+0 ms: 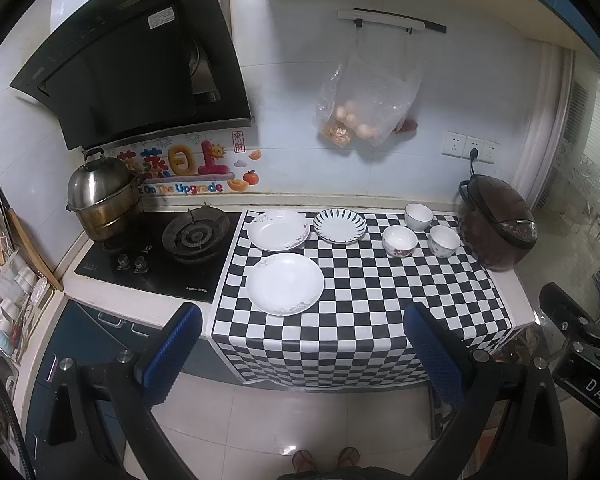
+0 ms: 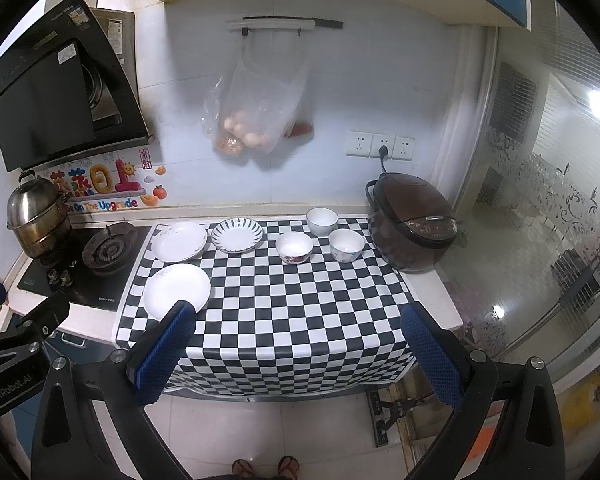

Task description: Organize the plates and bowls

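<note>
On a black-and-white checked cloth [image 1: 360,300] [image 2: 292,312] lie three plates: a large white plate [image 1: 285,283] [image 2: 177,291] in front, a second white plate [image 1: 278,230] [image 2: 179,241] behind it, and a striped plate [image 1: 339,225] [image 2: 237,235]. To their right stand three small bowls: a flower-patterned one [image 1: 399,240] [image 2: 294,246], a blue-dotted one [image 1: 443,241] [image 2: 346,244] and a white one [image 1: 418,216] [image 2: 321,220]. My left gripper [image 1: 304,344] and right gripper [image 2: 300,348] both hang open in front of the counter edge, holding nothing, well short of the dishes.
A brown rice cooker [image 1: 496,228] [image 2: 414,226] sits at the cloth's right end, plugged in. A gas hob [image 1: 192,238] with a steel steamer pot [image 1: 102,196] lies left, under a black hood [image 1: 140,52]. A bag of eggs [image 1: 360,108] hangs on the wall. A dish rack [image 1: 8,304] stands far left.
</note>
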The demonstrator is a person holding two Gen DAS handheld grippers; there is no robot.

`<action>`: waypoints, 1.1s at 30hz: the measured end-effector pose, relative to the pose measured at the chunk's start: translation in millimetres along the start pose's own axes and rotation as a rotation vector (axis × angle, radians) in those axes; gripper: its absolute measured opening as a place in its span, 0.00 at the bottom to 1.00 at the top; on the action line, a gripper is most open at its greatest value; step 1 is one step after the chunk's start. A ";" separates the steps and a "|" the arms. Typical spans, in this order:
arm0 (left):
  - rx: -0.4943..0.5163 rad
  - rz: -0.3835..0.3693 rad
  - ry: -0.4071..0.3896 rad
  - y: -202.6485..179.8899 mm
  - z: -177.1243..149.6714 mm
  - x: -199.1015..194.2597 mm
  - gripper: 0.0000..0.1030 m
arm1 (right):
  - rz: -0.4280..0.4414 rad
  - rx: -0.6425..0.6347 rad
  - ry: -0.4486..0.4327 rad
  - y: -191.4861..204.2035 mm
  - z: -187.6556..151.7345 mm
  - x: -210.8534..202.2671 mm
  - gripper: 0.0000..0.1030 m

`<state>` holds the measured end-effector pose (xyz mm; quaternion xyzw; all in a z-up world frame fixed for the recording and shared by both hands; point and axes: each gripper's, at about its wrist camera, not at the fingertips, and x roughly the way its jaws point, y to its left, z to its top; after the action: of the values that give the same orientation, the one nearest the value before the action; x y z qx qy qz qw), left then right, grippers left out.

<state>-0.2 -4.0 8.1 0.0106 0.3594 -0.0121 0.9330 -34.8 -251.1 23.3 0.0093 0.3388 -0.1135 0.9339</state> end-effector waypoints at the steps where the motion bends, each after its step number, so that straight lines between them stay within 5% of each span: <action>1: -0.001 0.001 -0.002 2.5 -1.0 -1.4 1.00 | 0.001 0.000 -0.001 0.6 0.2 0.1 1.00; 9: -0.010 0.015 -0.006 5.6 1.7 6.0 1.00 | 0.027 0.016 0.014 -1.7 2.1 13.9 1.00; 15: -0.023 0.101 -0.025 8.8 5.7 42.6 1.00 | 0.037 -0.041 -0.063 -3.5 -1.8 51.3 1.00; 24: -0.121 0.186 0.179 33.2 0.2 161.6 0.99 | 0.246 -0.045 0.181 4.4 -6.5 205.7 0.99; 33: -0.196 0.206 0.374 66.8 -5.2 287.3 0.98 | 0.398 -0.051 0.431 65.6 -10.8 377.4 0.94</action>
<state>211.3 58.6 -187.8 -0.0415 0.5224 0.1205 0.8431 253.7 -263.8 -228.5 0.0758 0.5236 0.0852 0.8443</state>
